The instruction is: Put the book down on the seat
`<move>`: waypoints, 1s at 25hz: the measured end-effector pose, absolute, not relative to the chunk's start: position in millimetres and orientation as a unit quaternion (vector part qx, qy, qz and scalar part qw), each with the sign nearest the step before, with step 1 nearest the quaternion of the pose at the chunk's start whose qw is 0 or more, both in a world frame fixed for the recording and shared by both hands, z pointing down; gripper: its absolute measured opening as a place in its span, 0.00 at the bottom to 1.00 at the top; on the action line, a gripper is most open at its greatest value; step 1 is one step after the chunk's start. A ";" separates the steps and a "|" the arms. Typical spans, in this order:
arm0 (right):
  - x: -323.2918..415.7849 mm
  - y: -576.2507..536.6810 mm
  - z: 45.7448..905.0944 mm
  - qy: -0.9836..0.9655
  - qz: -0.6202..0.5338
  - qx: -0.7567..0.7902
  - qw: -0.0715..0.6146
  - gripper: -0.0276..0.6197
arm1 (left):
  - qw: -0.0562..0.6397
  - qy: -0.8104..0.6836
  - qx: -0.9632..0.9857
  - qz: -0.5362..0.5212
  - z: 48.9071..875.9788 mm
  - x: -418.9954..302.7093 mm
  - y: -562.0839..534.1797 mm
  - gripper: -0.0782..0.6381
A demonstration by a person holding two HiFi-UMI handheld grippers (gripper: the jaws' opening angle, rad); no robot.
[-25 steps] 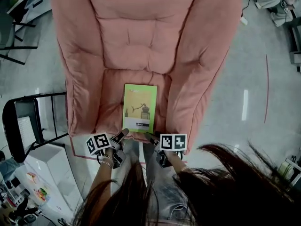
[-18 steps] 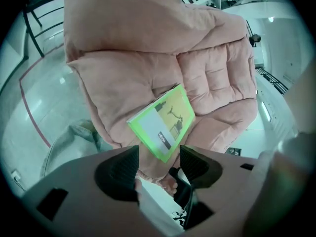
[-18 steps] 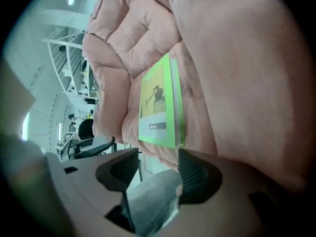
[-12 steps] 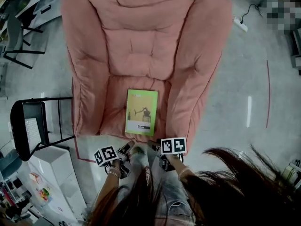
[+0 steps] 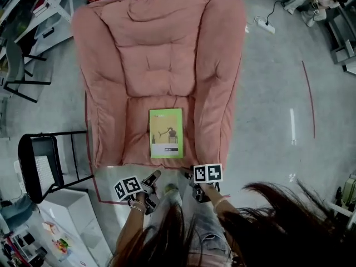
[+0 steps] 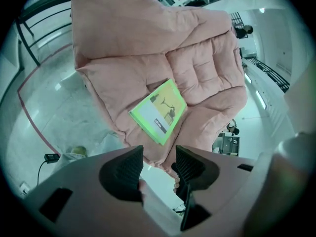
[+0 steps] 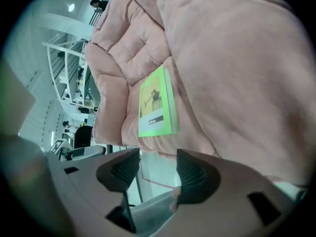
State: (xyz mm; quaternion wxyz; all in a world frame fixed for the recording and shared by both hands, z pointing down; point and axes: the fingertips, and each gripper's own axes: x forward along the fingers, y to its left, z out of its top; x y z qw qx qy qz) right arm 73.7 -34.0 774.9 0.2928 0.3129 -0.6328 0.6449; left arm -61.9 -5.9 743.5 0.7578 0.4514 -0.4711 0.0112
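– Grey floor [image 5: 267, 121] is seen all round; what is set on it?
– A pink armchair [image 5: 161, 49], with a green book [image 5: 166, 133] laid flat on its seat [image 5: 136, 127], near the front edge.
– And the claws?
– Both are held off the book. The left claw [image 6: 159, 154] has just been narrowed but stands parted on nothing; the right claw [image 7: 158, 157] is spread, empty.

You've got the pink armchair [image 5: 161, 54] upper centre in the head view, standing on the grey floor [image 5: 272, 127]. Green book [image 5: 166, 133] lies flat on its seat [image 5: 136, 132], cover up, near the front edge.
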 end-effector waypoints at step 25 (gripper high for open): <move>52.8 31.4 683.1 -0.690 0.565 0.394 0.222 0.37 | 0.713 -0.475 0.515 -0.012 685.7 -111.5 74.2 0.29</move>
